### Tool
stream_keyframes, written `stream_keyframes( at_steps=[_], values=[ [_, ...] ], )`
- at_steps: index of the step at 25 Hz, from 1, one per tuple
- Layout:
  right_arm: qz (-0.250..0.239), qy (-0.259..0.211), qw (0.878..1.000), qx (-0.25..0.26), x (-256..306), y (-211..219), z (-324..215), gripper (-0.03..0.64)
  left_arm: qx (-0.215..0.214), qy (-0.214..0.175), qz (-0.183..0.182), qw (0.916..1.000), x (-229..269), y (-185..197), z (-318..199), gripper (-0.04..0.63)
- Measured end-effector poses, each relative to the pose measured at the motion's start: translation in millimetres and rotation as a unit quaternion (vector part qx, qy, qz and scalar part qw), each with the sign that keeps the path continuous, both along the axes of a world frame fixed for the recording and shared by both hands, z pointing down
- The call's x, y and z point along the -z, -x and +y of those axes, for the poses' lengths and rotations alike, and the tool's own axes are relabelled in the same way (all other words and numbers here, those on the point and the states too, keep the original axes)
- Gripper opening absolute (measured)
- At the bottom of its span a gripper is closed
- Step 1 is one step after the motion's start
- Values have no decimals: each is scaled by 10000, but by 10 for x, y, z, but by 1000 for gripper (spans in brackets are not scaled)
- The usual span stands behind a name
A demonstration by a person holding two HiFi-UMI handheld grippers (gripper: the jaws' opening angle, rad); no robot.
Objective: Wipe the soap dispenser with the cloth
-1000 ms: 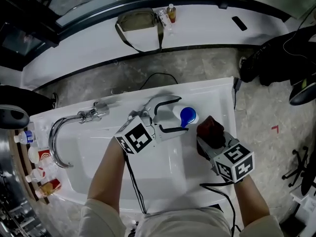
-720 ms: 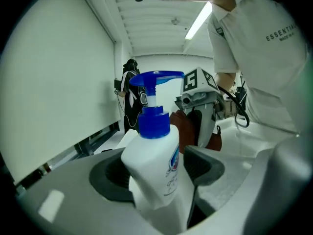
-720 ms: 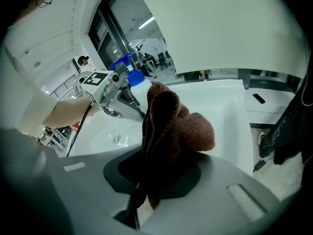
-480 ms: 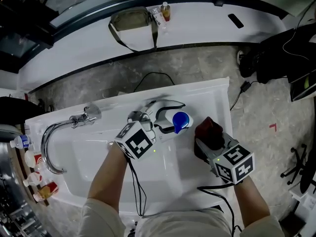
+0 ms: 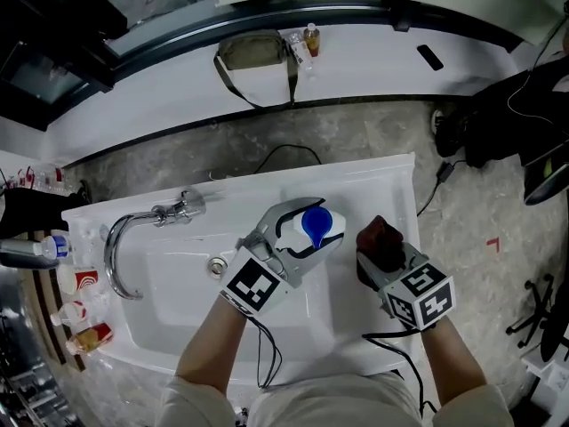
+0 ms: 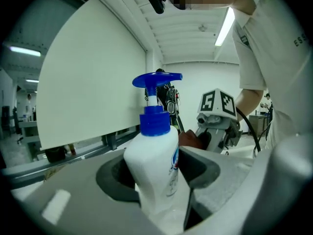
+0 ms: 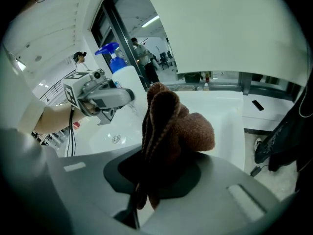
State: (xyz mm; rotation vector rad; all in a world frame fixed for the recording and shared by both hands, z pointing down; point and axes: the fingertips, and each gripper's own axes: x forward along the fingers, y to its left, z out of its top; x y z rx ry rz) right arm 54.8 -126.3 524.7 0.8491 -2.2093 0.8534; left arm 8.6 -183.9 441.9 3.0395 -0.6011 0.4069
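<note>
A white soap dispenser [image 5: 313, 229] with a blue pump top [image 6: 156, 102] is held upright over the sink's right side. My left gripper [image 5: 298, 234] is shut on its body [image 6: 154, 175]. A dark brown cloth [image 5: 380, 241] is bunched between the jaws of my right gripper [image 5: 384, 254], just right of the bottle and apart from it. In the right gripper view the cloth [image 7: 168, 131] stands up in folds, with the dispenser [image 7: 122, 75] and left gripper [image 7: 95, 97] behind it to the left.
The white sink [image 5: 178, 283] has a chrome tap [image 5: 133, 238] at its left. Small bottles [image 5: 76, 310] stand on a shelf at far left. A bag [image 5: 253, 53] and small bottles [image 5: 302, 38] lie on the white ledge beyond. Cables trail from both grippers.
My left gripper has tilted the dispenser more upright and shifted it slightly toward the right gripper. The right gripper with the cloth has barely moved.
</note>
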Motion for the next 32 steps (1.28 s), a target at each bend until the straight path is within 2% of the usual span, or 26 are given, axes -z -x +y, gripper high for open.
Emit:
stream_keyframes(
  at_steps=[3,6,8,12,17,24,28,32],
  values=[
    [-52,-247,9997,-16,190,82,-6,81,311,103,82,9994,476,97,122,245],
    [-194,-566,9982,-59,432,233,-14,81,752,457,366,9955,896,201,255,244],
    [-348,-779,9963,-46,595,397,-15,81,952,556,508,9926,1140,280,329,244],
    [-619,-1109,9919,94,862,739,127,81,1070,594,782,9894,1475,379,548,242],
    [-890,-1665,9809,468,1238,1075,379,81,1146,675,983,9862,1645,403,763,239],
    [-1234,-1578,9773,685,1356,1369,740,81,1172,492,1155,9851,1776,458,956,230],
    [-1481,-1392,9756,826,1395,1397,897,81,1205,437,1277,9835,1791,433,1011,227],
    [-1571,-1404,9716,1079,1440,1354,1035,81,1237,331,1320,9829,1787,418,1032,227]
  ],
)
